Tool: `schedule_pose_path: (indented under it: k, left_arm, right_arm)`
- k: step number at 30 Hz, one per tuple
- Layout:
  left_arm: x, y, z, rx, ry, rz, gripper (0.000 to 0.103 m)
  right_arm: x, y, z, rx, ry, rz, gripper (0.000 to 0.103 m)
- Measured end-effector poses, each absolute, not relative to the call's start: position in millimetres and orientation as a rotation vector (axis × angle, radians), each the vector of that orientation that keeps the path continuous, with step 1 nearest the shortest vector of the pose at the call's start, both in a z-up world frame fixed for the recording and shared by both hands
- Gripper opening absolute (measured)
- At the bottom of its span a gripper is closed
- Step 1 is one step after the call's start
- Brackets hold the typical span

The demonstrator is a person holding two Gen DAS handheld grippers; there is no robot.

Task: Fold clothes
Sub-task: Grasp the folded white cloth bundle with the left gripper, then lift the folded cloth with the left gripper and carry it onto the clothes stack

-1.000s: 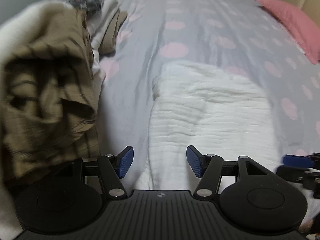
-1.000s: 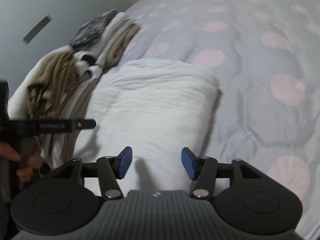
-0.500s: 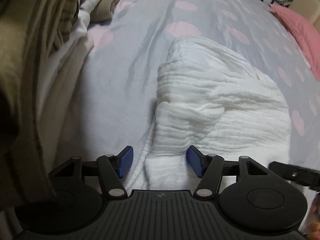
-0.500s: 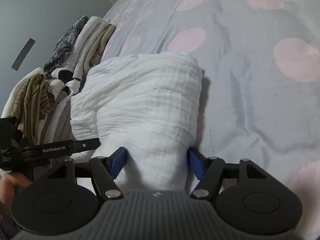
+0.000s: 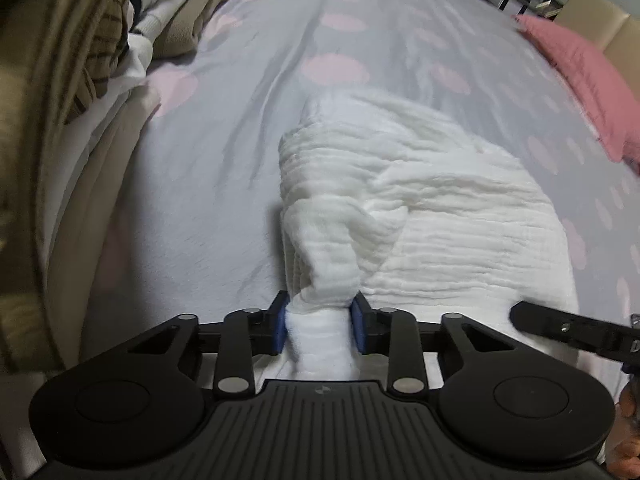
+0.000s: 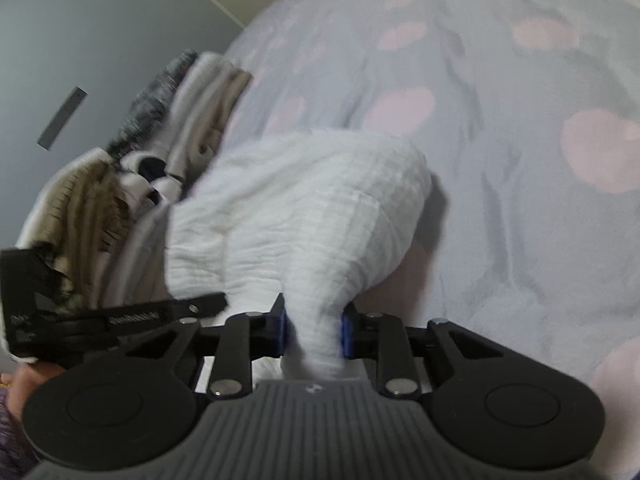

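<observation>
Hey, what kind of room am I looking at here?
Most likely a bedroom: a grey bedspread with pink dots covers a bed, a pink pillow lies by a beige headboard, and a pile of folded clothes sits alongside.

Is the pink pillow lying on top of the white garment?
No, the pink pillow lies apart at the bed's far right, with spotted bedcover between it and the white garment.
</observation>
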State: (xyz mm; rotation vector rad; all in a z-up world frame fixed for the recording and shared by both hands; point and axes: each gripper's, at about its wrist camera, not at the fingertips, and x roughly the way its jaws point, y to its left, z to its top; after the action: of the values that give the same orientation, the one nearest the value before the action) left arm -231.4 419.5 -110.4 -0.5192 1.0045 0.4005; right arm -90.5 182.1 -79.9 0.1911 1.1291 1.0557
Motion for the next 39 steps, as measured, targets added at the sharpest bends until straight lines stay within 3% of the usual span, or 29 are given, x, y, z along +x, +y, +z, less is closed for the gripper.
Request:
schedule_pose_path:
  k: [9, 21, 31, 39]
  left_arm:
    - [-239.2, 400.0, -66.1, -0.548, 0.823, 0.327, 0.021]
    - [-311.6, 414.6, 70.7, -0.557, 0.466, 0.368, 0.020]
    - [-421.2, 469.0, 200.1, -0.561, 0.245, 0.532, 0.020]
    - [-504.3, 501.8, 259.8, -0.474, 0.201, 0.757, 0.020]
  right_arm:
    - [-101.3, 165.9, -0.5, 0.158, 0.940, 1.120, 0.026]
    - [-129.4, 192.4, 140.1, 0.166, 0.752, 1.367, 0.026]
    - [-179.0, 287.8, 230.3, 0.241, 0.766, 1.673, 0.026]
    - [-234.0, 383.2, 227.0, 0.313, 0.914, 1.866, 0.026]
